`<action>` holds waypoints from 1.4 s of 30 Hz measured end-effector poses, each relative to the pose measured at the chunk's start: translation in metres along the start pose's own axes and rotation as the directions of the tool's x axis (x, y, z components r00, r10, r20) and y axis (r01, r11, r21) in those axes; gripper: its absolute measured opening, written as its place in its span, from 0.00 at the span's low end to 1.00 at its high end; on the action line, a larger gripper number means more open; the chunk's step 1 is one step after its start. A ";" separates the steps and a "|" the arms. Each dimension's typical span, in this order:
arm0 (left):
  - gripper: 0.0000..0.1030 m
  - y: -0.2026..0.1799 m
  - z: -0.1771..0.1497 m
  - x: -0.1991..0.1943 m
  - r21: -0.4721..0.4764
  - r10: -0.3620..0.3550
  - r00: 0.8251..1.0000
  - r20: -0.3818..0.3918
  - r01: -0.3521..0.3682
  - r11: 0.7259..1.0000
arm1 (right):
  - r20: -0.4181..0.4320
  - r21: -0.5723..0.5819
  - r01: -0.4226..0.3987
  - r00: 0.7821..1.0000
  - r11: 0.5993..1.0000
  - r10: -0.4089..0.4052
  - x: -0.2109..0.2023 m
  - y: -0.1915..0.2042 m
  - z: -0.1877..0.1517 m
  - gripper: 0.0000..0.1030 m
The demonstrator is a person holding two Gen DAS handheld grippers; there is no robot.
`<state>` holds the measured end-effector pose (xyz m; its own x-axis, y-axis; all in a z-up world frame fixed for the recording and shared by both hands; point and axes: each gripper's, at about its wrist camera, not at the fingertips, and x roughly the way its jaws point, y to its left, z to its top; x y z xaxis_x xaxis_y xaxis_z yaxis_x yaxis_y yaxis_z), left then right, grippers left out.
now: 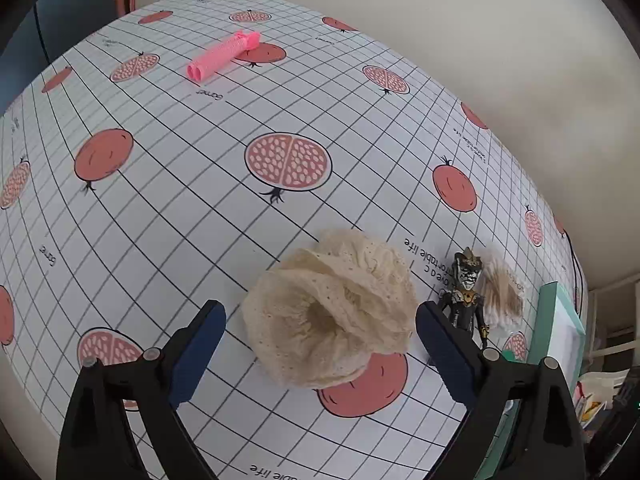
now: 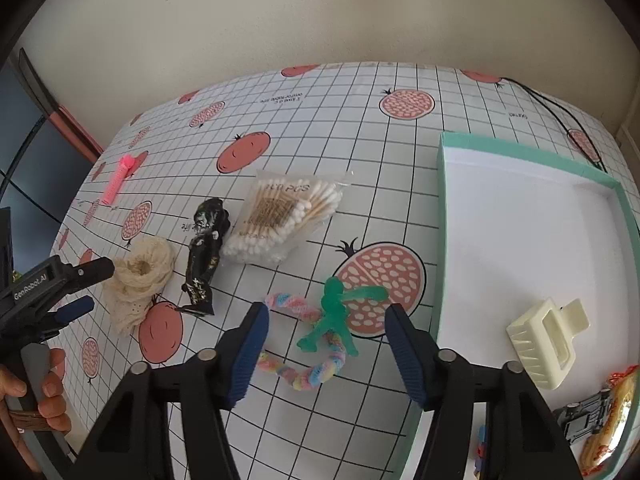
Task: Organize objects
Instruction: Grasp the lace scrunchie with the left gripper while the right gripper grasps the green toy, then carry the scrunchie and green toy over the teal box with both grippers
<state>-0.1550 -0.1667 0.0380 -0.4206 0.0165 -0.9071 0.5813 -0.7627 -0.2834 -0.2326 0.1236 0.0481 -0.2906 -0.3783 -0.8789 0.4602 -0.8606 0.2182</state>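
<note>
Left wrist view has my left gripper [image 1: 320,344] with its jaws wide apart on either side of the cream lace scrunchie [image 1: 332,316], which lies loose on the pomegranate-print tablecloth [image 1: 180,200]. Just beside the right-hand pad stands a dark figurine [image 1: 466,296], with a packet of cotton swabs [image 2: 280,216] behind it, so I would come down straight and keep that pad off the figure. Soft fabric like this will squash, so I judge I should pinch across the thick bunched middle, not a frill at the edge. My right gripper [image 2: 324,344] hangs spread over the green stretchy figure [image 2: 336,316], which lies across a pastel twisted band [image 2: 304,372]; closing low could drag both, so I would take the torso only. Goal for all of it looks to be the mint-rimmed tray [image 2: 444,200], where a cream claw clip [image 2: 544,344] already sits. 1 pink hair curler [image 1: 224,54] lies well apart, far across the cloth
</note>
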 end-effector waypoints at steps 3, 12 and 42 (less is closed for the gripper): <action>0.81 -0.005 -0.001 0.001 0.020 -0.001 1.000 0.002 0.001 1.000 | -0.018 0.025 0.002 1.000 1.000 -0.001 0.006 -0.004 -0.002 0.45; 0.30 -0.013 -0.003 0.012 0.024 -0.022 0.999 -0.024 0.022 0.999 | -0.030 0.038 -0.023 0.999 0.999 0.024 0.007 -0.006 -0.004 0.08; 0.05 -0.071 0.001 -0.063 0.003 -0.190 0.962 0.198 0.193 0.981 | 0.189 0.058 -0.064 0.981 0.996 0.052 -0.075 -0.029 0.022 0.08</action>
<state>-0.1703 -0.1140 0.1160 -0.6527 0.0324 -0.7569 0.4870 -0.7474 -0.4520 -0.2429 0.1696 0.1172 -0.4200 -0.4801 -0.7702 0.4281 -0.8531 0.2983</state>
